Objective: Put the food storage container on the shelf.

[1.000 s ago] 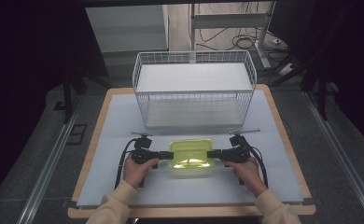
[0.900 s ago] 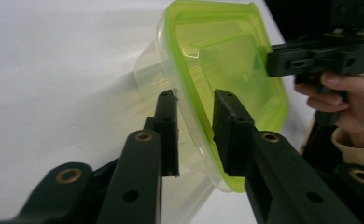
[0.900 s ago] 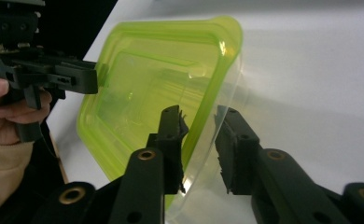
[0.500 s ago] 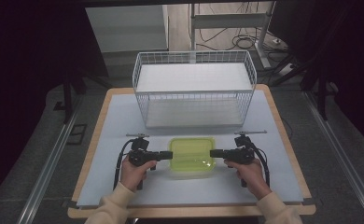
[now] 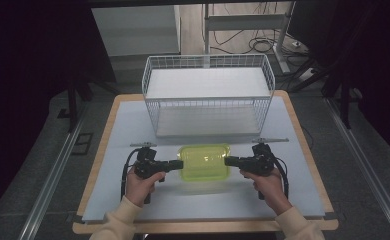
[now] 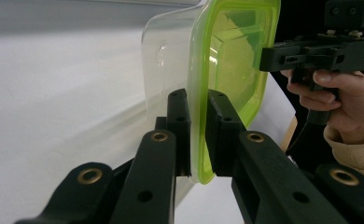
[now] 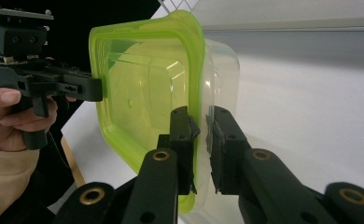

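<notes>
container: clear plastic box with a lime green lid, sitting near the front middle of the bench, long side running left to right. can't tell from above if it's resting on the surface or lifted a bit

left gripper: pinching the left short edge of the box. in the left gripper view its fingers are narrowed right down on the green lid rim, one pad on each side of it

right gripper: same deal on the opposite short edge. in the right gripper view the fingers are squeezed onto the rim where lid meets the clear tub

hands: left hand and right hand come in from the bottom edge, cream sleeves, each wrapped round a gripper handle

wire basket: white, open top, at the back of the bench behind the box, well apart from it, with a white sheet lining the bottom

bench surface: pale mat on a wooden board

cables: black cable loops off the left gripper, another off the right one
</notes>
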The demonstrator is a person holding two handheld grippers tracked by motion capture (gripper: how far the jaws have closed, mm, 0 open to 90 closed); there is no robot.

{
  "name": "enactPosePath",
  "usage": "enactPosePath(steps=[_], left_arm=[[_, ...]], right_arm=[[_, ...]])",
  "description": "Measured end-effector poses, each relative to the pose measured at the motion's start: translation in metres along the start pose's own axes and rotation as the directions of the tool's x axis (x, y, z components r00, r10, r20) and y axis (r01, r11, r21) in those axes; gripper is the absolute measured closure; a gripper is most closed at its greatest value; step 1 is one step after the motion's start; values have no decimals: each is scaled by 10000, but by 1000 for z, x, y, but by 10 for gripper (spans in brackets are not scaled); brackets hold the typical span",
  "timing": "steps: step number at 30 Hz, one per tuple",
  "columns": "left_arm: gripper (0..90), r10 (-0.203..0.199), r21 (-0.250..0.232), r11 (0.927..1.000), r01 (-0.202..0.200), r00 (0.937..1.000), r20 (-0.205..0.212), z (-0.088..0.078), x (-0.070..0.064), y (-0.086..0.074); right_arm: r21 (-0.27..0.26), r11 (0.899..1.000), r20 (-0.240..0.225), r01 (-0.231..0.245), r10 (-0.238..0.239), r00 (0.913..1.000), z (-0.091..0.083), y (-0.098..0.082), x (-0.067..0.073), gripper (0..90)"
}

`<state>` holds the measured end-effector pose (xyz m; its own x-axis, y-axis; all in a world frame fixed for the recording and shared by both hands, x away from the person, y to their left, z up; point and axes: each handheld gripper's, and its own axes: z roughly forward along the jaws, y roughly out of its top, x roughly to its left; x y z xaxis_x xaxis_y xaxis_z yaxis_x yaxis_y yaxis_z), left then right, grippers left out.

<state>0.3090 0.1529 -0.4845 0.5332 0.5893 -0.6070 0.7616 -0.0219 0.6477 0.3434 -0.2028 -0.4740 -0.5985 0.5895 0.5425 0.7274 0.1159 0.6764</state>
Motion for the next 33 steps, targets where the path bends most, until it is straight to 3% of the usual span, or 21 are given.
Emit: enactPosePath(steps=[20, 33], left_arm=[[816, 542, -111, 9985, -542, 9985, -22, -10, -12, 15], [816, 969, -305, 9948, -971, 9953, -77, -18, -28, 45]], right_arm=[[-480, 9976, 35, 503, -502, 9987, -12, 10, 12, 804], [-870, 9916, 345, 961, -935, 9950, -28, 34, 26, 804]])
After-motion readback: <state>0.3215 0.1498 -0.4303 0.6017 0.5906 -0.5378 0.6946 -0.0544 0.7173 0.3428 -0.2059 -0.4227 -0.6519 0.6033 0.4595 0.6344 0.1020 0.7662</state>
